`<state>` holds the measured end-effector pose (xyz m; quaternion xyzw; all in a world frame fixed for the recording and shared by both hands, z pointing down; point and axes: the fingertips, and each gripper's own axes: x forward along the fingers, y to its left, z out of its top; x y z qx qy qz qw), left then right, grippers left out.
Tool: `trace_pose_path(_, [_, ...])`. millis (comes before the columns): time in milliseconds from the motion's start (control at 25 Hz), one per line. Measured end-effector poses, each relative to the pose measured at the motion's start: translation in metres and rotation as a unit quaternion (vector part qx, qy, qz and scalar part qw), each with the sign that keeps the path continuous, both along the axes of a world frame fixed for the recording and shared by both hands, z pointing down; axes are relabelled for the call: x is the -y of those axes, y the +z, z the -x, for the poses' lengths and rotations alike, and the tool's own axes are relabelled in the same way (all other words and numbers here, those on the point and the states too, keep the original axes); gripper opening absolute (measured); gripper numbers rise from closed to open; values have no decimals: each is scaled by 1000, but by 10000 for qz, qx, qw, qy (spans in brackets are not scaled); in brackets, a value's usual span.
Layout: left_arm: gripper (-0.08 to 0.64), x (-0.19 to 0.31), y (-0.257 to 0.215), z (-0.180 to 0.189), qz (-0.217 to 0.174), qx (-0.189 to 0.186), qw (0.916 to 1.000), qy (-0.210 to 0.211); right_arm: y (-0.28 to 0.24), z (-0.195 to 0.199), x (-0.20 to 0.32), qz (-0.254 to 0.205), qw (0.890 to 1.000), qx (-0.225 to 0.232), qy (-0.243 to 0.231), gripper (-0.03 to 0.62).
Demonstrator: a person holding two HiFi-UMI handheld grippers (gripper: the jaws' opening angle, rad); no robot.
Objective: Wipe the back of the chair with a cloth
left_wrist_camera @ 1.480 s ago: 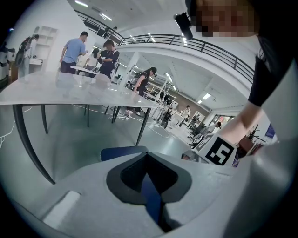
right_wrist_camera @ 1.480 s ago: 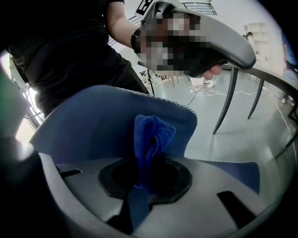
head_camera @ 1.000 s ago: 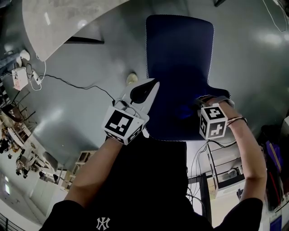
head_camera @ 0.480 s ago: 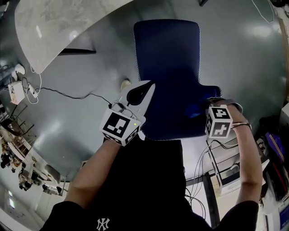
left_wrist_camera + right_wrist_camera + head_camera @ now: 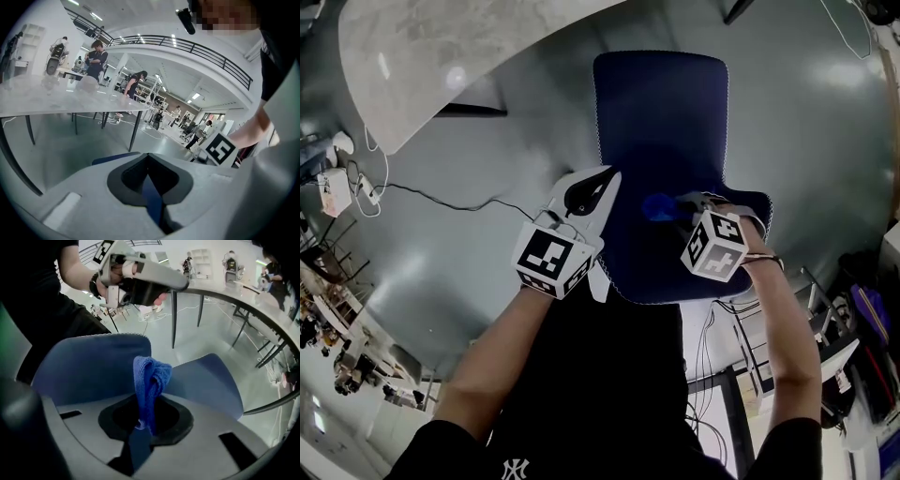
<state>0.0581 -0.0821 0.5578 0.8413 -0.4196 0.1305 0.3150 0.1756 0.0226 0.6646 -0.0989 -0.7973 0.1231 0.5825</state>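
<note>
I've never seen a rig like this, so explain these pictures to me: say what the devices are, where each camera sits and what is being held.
There is no robot here: a person holds a two-jaw tool in each hand. The head view comes from a camera on the person's head, looking steeply down at a dark blue chair on a grey floor, with a pale table beyond it. The other two views come from cameras riding on the tools, looking along their jaws. The left gripper is at the left edge of the chair's back, and its jaws look closed on that edge. The right gripper is shut on a blue cloth, held over the chair's back. The black-and-white marker cubes are parts of the grippers.
</note>
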Motion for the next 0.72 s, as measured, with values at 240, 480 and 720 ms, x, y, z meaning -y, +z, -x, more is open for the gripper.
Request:
trace_pose_path(240, [8,-2,15,21,109,-63,9998,-128,27,60,-29,409,9979,-134,-482,71])
trace_pose_path(480, [8,-3,26,30,160,-124,9997,-147,47,78,-41,816,9948,-92,-604,71])
trace_pose_path(720, [8,1,36,26,189,-181,9996,-129,58,58,-44,1190,9906,-287,-607,71])
